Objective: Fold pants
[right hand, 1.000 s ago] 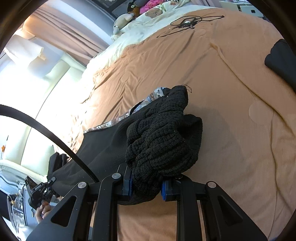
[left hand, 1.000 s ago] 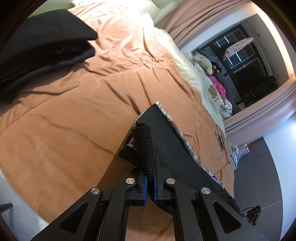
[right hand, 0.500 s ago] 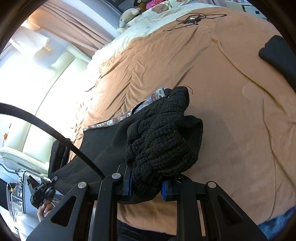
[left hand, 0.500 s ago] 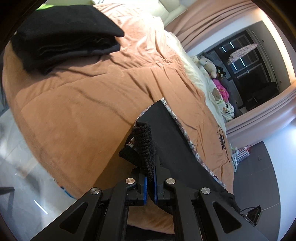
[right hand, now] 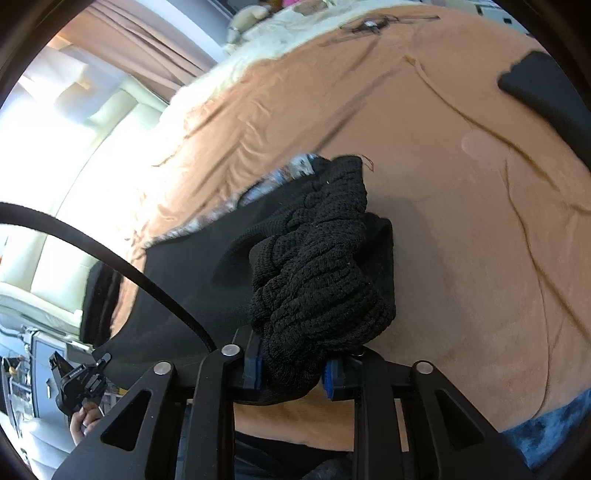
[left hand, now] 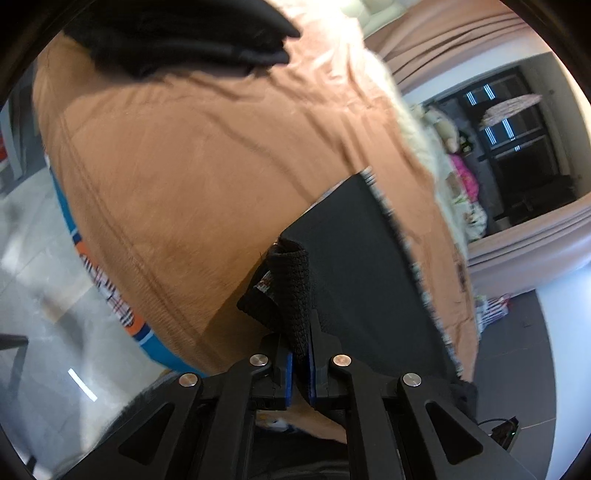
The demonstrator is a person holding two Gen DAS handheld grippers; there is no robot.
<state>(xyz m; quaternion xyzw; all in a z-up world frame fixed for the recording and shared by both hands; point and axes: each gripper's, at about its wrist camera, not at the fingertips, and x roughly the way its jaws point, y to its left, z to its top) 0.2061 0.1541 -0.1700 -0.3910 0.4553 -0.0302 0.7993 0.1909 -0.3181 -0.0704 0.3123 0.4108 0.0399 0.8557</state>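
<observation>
Black pants point(left hand: 362, 266) with a patterned lining edge lie stretched over the orange blanket point(left hand: 184, 166). In the left wrist view my left gripper point(left hand: 299, 350) is shut on the knitted waistband point(left hand: 291, 284) near the bed's edge. My right gripper point(right hand: 291, 369) has a thick bunch of the same knitted waistband point(right hand: 314, 280) between its blue pads. Those jaws are opening slightly while the pads still touch the bunch. The pants' flat black cloth point(right hand: 184, 266) runs left toward the left gripper point(right hand: 81, 384), held by a hand point(right hand: 83, 417).
A stack of folded black clothes point(left hand: 184, 37) sits at the far end of the bed, also seen at the right point(right hand: 546, 88). Grey floor point(left hand: 37, 295) shows beyond the bed's edge. Plush toys point(left hand: 447, 129) and a cable point(right hand: 365, 26) lie on the far side.
Both grippers have drawn back toward the bed's near edge with the waistband, the left one further and lower. Floor and the blue bed edge now show at its left.
</observation>
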